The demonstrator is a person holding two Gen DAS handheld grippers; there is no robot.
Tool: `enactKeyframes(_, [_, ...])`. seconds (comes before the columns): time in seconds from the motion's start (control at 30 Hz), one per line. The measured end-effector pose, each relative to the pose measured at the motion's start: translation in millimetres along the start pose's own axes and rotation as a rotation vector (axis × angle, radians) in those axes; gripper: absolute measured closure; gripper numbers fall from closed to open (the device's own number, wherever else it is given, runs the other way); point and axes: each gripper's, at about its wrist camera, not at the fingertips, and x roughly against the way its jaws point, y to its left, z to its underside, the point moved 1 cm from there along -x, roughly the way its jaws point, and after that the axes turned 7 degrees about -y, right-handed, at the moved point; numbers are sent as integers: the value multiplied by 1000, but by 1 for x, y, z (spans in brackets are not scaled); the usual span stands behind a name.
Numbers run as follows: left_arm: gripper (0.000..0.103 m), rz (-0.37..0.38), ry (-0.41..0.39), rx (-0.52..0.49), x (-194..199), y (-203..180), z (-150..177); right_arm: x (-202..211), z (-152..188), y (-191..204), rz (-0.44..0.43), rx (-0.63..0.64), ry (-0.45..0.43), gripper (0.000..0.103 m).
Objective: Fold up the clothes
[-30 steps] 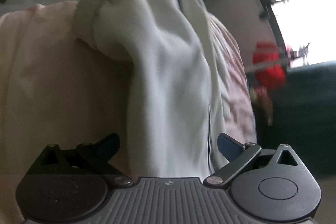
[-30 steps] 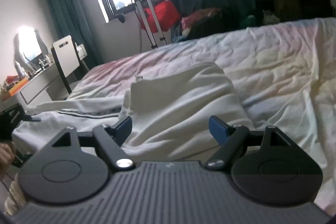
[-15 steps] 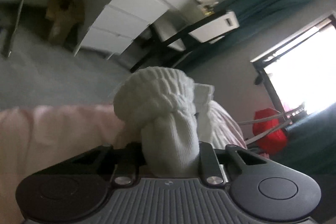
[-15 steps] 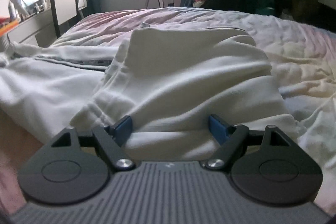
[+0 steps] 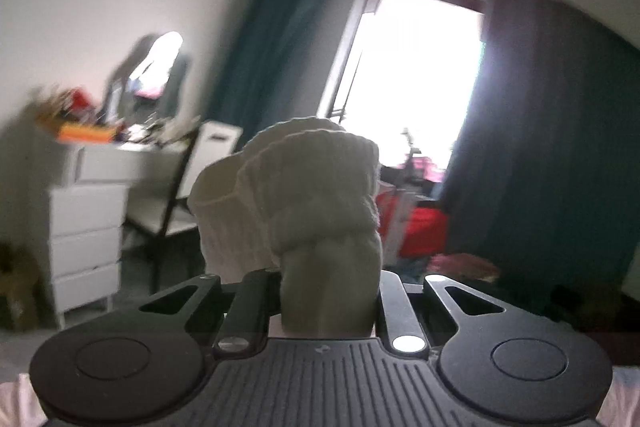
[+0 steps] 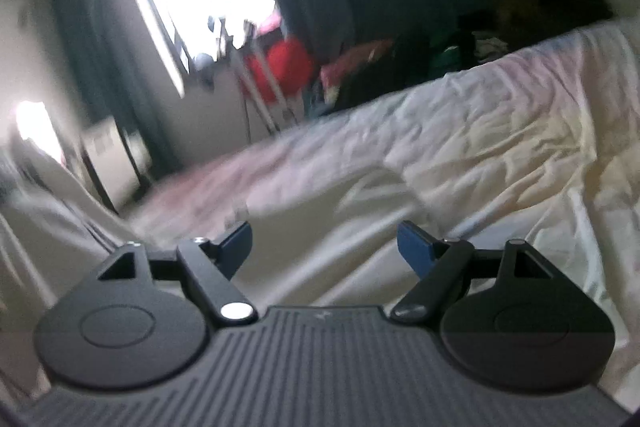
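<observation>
Left tongs [image 5: 330,301] tips hidden by white garment [image 5: 320,195].

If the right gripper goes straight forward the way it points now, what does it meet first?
Probably the white garment lying on the bed, just ahead of the open right gripper. The picture is blurred, so depth is uncertain.

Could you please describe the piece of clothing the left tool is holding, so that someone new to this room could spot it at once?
In the left wrist view, look in front of the bright window between the dark teal curtains. The left tool is shut on a bunched white garment that stands up between its fingers. Its thick ribbed, elasticated cuff sets it apart from the smooth white drawers at the left.
</observation>
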Motion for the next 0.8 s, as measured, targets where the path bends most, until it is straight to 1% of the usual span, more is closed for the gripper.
enactKeyframes(0.03, [87, 18, -9, -27, 5, -24, 1, 5, -7, -8, 2, -34, -19, 22])
enactKeyframes(0.1, [87, 51, -27, -81, 15, -71, 9, 14, -22, -27, 33, -82, -71, 21])
enactKeyframes(0.2, [88, 103, -33, -154, 29, -143, 34, 23, -40, -54, 87, -140, -127, 19])
enactKeyframes(0.3, [88, 156, -24, -211, 37, -210, 71, 28, -48, -76, 112, -204, -157, 19])
enactKeyframes(0.37, [89, 199, -25, -253, 46, -251, 102, 31, -50, -89, 124, -242, -176, 19])
enactKeyframes(0.4, [89, 223, -19, -274, 51, -268, 119, 32, -51, -94, 130, -253, -183, 19])
enactKeyframes(0.47, [89, 275, 19, -327, 61, -295, 157, 33, -52, -101, 140, -261, -194, 19])
enactKeyframes(0.5, [89, 305, 53, -355, 62, -306, 178, 32, -52, -104, 143, -264, -197, 19])
enactKeyframes(0.53, [88, 337, 105, -380, 59, -313, 199, 31, -52, -106, 144, -266, -194, 19])
enactKeyframes(0.57, [88, 365, 164, -400, 56, -318, 219, 28, -51, -109, 143, -270, -192, 19])
enactKeyframes(0.63, [83, 398, 295, -413, 47, -319, 253, 22, -50, -115, 139, -280, -181, 19])
enactKeyframes(0.67, [80, 410, 338, -396, 43, -318, 262, 19, -49, -118, 136, -287, -171, 19])
enactKeyframes(0.7, [74, 422, 363, -379, 41, -317, 266, 16, -48, -120, 135, -295, -162, 19])
enactKeyframes(0.73, [68, 434, 377, -370, 40, -316, 268, 14, -47, -122, 134, -303, -154, 19])
enactKeyframes(0.77, [65, 444, 391, -370, 38, -314, 266, 11, -45, -124, 125, -312, -145, 19])
enactKeyframes(0.8, [56, 454, 410, -376, 36, -310, 264, 8, -43, -124, 114, -322, -133, 19])
